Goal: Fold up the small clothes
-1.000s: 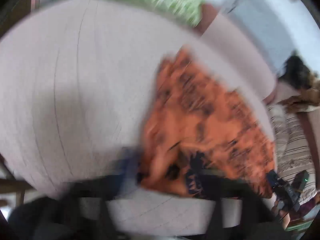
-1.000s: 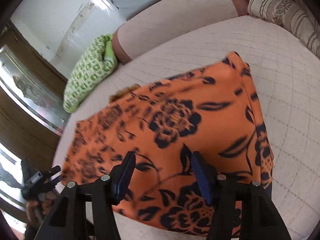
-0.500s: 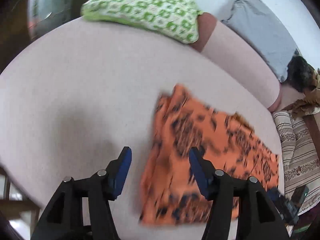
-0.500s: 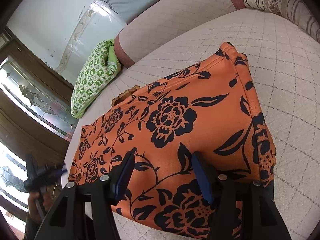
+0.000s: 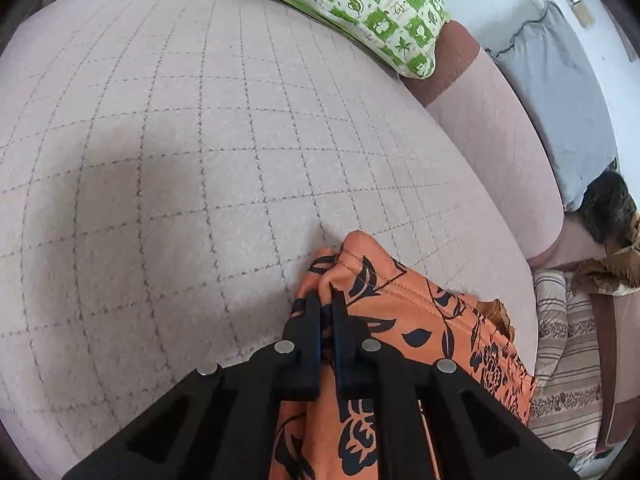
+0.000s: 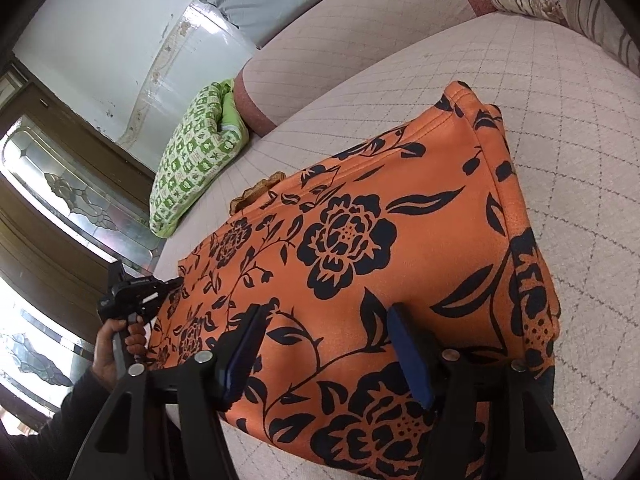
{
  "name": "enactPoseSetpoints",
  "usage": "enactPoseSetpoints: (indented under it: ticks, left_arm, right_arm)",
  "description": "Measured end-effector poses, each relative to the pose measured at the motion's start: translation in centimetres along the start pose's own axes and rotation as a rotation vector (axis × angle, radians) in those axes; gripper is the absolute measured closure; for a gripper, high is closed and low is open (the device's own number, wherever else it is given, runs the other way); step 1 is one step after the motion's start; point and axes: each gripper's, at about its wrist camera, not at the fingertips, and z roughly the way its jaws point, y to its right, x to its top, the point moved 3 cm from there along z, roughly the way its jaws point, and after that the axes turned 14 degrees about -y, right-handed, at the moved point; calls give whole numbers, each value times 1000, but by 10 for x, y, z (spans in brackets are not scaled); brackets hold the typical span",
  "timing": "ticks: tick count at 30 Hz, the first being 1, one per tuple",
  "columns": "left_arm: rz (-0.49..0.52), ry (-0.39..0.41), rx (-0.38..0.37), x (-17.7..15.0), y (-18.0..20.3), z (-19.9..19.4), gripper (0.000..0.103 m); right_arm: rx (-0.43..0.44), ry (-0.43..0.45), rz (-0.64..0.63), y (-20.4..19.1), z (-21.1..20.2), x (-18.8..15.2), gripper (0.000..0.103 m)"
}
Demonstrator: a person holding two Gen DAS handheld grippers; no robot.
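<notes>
Right, my left tool [image 5: 326, 304] is clenched on a corner of the orange cloth [image 6: 360, 264], its two black fingers [image 5: 306, 320] pinched almost together with the floral fabric bunched up between them. That corner rises in a small peak just ahead of the fingertips, hem stitching showing along its edge. From the right wrist view I see the same tool [image 6: 136, 292] at the cloth's far left edge, held in a hand [image 6: 116, 344] with a dark sleeve.

My right tool [image 6: 324, 344] hangs released, jaws wide apart, blue pads [image 6: 412, 356] facing each other over the near part of the cloth; I cannot tell whether they touch the fabric. The cloth lies spread on the quilted pinkish sofa seat [image 5: 168, 152], black flowers and leaves face up, its right side doubled into a thick folded edge. A brownish scrap [image 6: 256, 190] peeks out just behind its far edge.

Further back, a green patterned pillow [image 6: 192, 160] rests by the sofa back, well apart from the cloth. A striped cushion [image 6: 568, 4] sits at the sofa's right end.
</notes>
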Motion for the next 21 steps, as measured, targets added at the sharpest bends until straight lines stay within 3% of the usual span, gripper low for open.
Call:
enactPoseSetpoints:
  ticks: [2,5,8,10,11,16,19,21]
  left_arm:
    - [59,43,111,-7,15,-12,92]
    - [241,128,263,-20,44,-28,81]
    - [220,-10,367,-18,31,-4,76]
    - [234,15,402,-19,30,-6,64]
    - [252,37,430,-21,34,-11,64]
    - [355,130,435,-37,64,-32,64]
    - [362,126,419,-48,71,-27,62]
    - [359,109,425,-54,73,-15,58]
  right_arm:
    - [11,2,8,1,-1,0,35]
    - [5,-1,19,-2,-6,-2,35]
    - [23,30,-14,-18,-19,3,35]
    - [32,56,-32,-27,-27,12,35]
    - [40,55,-31,-29,-29,22,35]
    - [71,61,54,-10,-29,72,35]
    - [105,81,131,15,-27,106,33]
    - [116,27,234,45,-10,121,33]
